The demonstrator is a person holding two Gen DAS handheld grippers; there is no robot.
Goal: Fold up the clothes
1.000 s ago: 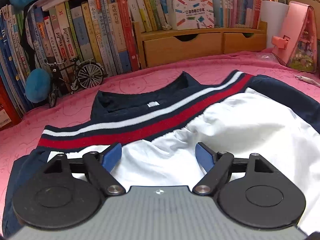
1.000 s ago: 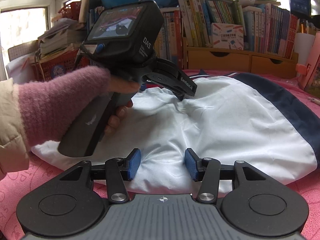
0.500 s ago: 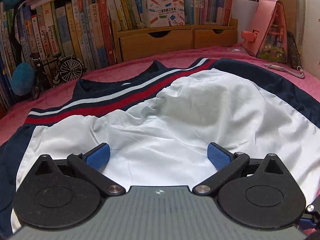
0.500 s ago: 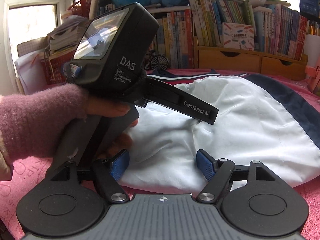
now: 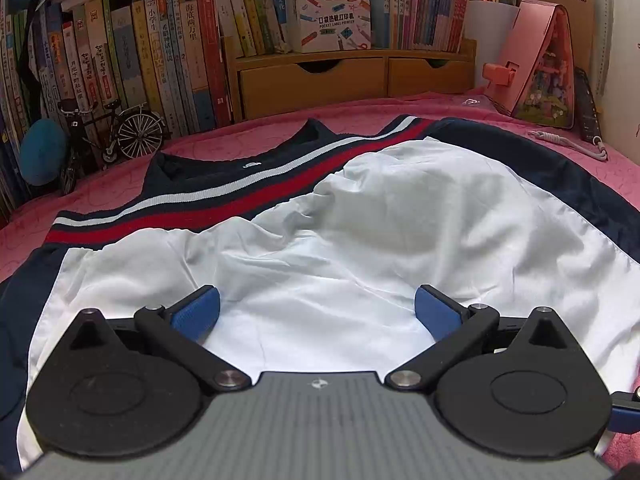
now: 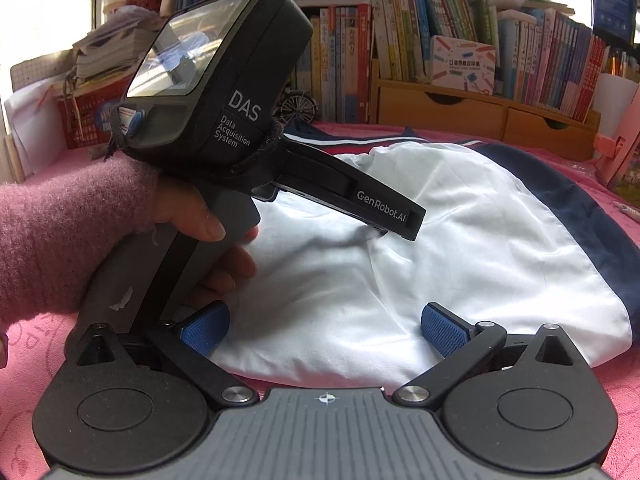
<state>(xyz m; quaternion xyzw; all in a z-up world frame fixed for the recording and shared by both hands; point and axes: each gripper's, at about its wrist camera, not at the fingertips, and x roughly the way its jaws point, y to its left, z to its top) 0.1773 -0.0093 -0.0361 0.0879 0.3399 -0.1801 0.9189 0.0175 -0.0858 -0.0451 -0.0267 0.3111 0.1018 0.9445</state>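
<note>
One fold of the jacket is judged done; both the left hand-held gripper and the right hand-held gripper have just been opened wide, nothing clamped; further folds are left.

The handheld device reads "DAS Data Acquisition System", its arm "GenRobot.AI". The far white box reads "POCKET LABEL PRINTER"; the brown board "xanhte".

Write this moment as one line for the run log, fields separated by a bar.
stage: fold released | left gripper: just opened, nothing between pads | right gripper: just opened, nothing held | white-lined navy jacket with red stripe: lying on pink cloth
</note>
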